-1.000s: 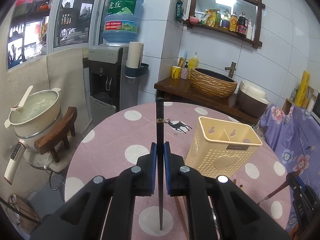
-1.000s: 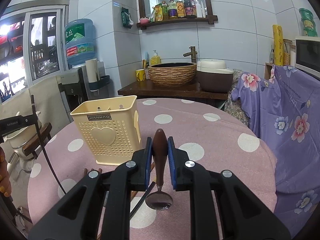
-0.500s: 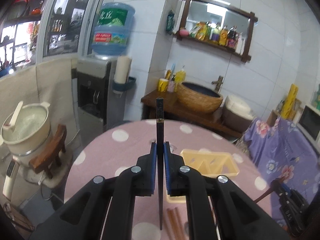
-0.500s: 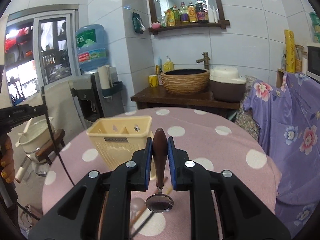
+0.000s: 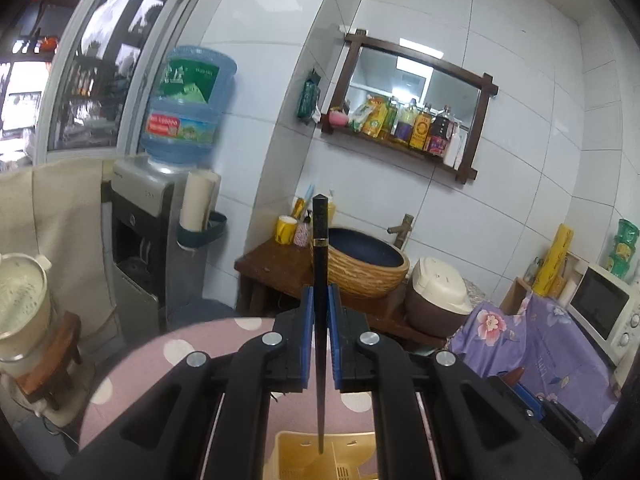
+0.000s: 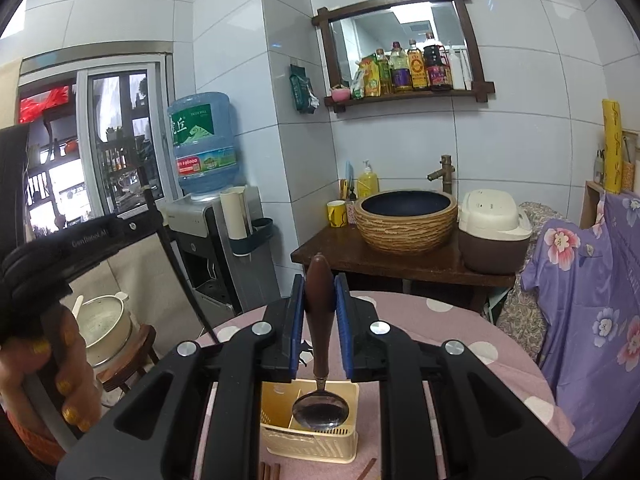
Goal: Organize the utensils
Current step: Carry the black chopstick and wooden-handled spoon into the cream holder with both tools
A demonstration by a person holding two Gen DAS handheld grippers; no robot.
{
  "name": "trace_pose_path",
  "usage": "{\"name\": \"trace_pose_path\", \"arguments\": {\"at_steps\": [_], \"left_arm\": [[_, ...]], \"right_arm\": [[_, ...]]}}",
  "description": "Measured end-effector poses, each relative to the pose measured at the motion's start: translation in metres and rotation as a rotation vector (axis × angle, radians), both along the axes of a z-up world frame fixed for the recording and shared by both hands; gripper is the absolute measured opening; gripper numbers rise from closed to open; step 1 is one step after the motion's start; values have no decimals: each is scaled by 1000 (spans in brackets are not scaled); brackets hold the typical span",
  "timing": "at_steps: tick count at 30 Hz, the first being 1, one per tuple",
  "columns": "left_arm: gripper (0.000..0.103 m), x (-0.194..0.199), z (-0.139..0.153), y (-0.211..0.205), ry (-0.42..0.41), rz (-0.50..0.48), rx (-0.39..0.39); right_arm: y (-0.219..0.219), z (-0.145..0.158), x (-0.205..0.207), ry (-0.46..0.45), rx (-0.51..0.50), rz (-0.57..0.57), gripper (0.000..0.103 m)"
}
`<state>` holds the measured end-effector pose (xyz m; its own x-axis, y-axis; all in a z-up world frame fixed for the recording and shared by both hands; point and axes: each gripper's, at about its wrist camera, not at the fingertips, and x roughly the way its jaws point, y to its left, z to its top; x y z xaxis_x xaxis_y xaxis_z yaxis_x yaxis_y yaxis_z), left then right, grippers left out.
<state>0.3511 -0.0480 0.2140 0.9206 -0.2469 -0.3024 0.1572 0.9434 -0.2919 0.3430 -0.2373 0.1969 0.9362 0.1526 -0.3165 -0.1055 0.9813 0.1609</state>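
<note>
My left gripper [image 5: 320, 336] is shut on a black chopstick [image 5: 320, 264] that stands upright between its blue pads. Its thin lower end hangs above the open top of the cream utensil holder [image 5: 296, 456] on the pink polka-dot table [image 5: 192, 356]. My right gripper [image 6: 319, 320] is shut on the brown wooden handle of a spoon [image 6: 320, 410], whose metal bowl hangs over the cream utensil holder [image 6: 310, 442]. In the right wrist view the left gripper [image 6: 132, 226] is at the far left with the black chopstick [image 6: 176, 268], held by a person's hand [image 6: 60, 376].
Brown chopsticks [image 6: 270, 471] lie on the table in front of the holder. Behind the table stand a wooden counter with a woven basin [image 6: 406, 220] and a rice cooker [image 6: 494, 228]. A water dispenser [image 5: 148, 240] and a pot on a stool [image 5: 24, 312] are at the left; purple floral cloth [image 6: 580, 320] at the right.
Both grippers have risen with their utensils and moved over the holder, which now shows low in both views, seen from above. Their grips are unchanged.
</note>
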Motion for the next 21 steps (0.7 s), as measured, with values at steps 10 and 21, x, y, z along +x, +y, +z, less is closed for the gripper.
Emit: {"name": "trace_pose_path", "arguments": {"at_steps": [10, 21], "left_arm": [[8, 9, -71, -4, 115, -28, 28], [8, 14, -124, -9, 213, -65, 68]], "right_arm": [[17, -65, 14, 75, -45, 11, 16], [25, -111, 15, 146, -90, 14, 16]]}}
